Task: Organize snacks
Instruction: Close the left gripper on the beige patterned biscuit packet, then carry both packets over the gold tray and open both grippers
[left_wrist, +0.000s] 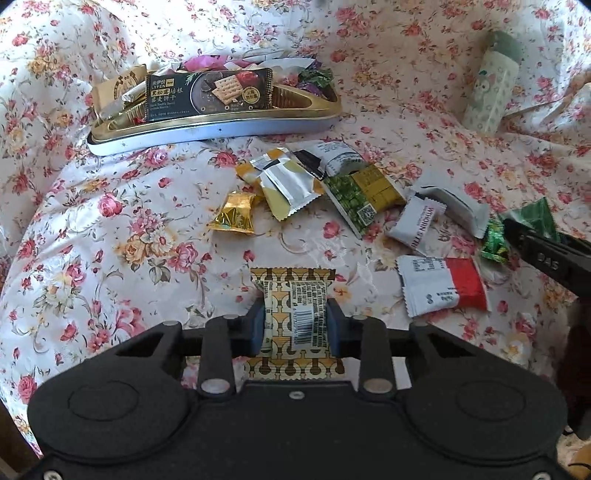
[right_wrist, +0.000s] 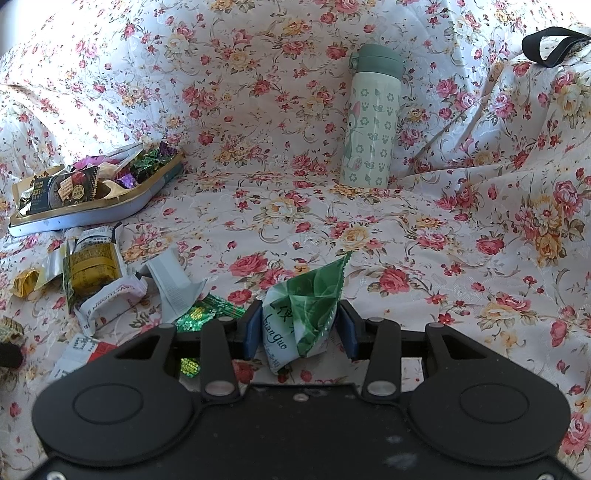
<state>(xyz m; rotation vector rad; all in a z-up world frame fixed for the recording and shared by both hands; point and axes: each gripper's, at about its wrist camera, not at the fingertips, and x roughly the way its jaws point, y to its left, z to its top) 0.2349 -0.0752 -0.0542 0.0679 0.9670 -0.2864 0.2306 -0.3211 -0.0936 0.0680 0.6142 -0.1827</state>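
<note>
My left gripper pinches the patterned wafer packet. My right gripper pinches the green sachet. Loose wrappers lie between me and the far-left tin.

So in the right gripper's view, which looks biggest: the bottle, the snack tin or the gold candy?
1. Tin and bottle: look alike in size, so unranked.
2. Gold candy: clearly smallest.

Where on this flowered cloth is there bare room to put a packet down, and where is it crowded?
Bare cloth lies between the bottle and the right claw, and out to its right. Another patch sits below the tin, left of the gold candy. It is crowded among the loose packets and inside the tin.
</note>
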